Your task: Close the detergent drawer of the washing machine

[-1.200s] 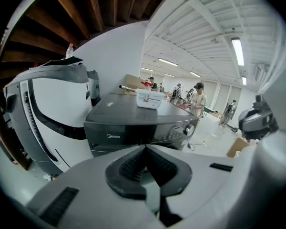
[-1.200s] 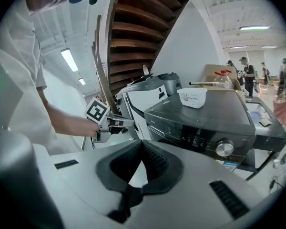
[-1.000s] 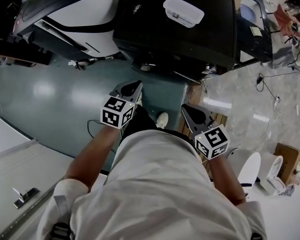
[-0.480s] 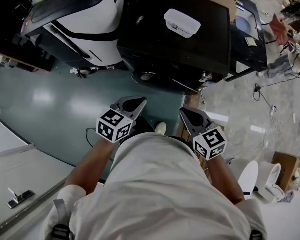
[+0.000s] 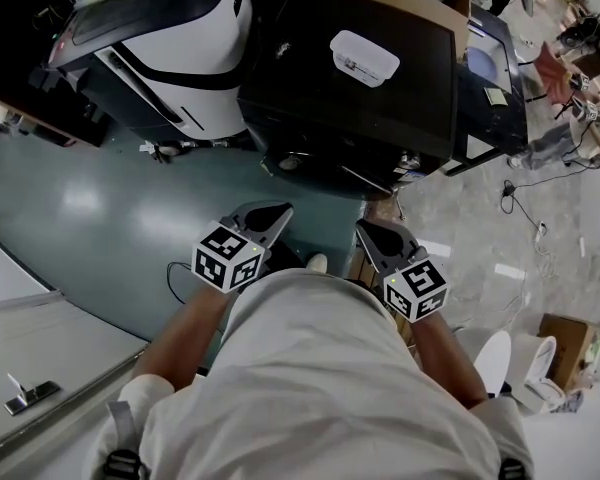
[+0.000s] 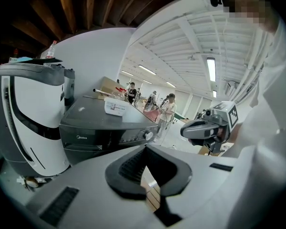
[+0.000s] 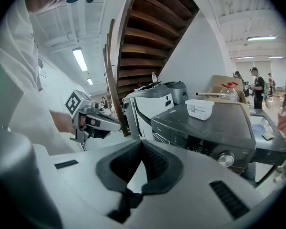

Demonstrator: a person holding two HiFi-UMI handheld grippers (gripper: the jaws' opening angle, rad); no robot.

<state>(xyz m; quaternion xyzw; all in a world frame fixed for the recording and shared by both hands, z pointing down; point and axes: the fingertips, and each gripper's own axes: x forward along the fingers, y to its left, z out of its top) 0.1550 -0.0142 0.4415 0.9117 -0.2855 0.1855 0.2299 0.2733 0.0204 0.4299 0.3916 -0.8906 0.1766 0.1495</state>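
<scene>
Two grippers, left (image 5: 276,209) & right (image 5: 366,228), both had jaws closed on nothing, side by side. Washer (image 5: 350,108) stood ahead, well apart from them; drawer (image 6: 81,138) looked flush w/ front.

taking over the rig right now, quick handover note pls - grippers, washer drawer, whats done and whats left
Left gripper: jaws shut, empty, held in front of the body, clear of the machine.
Right gripper: jaws shut, empty, also clear of it.
Washing machine: dark, straight ahead on the floor, with a white tub on its lid.
Detergent drawer: looks flush with the front panel in both gripper views.
Done: the drawer appears closed.
Left: probably nothing; check up close that it is fully seated.
</scene>
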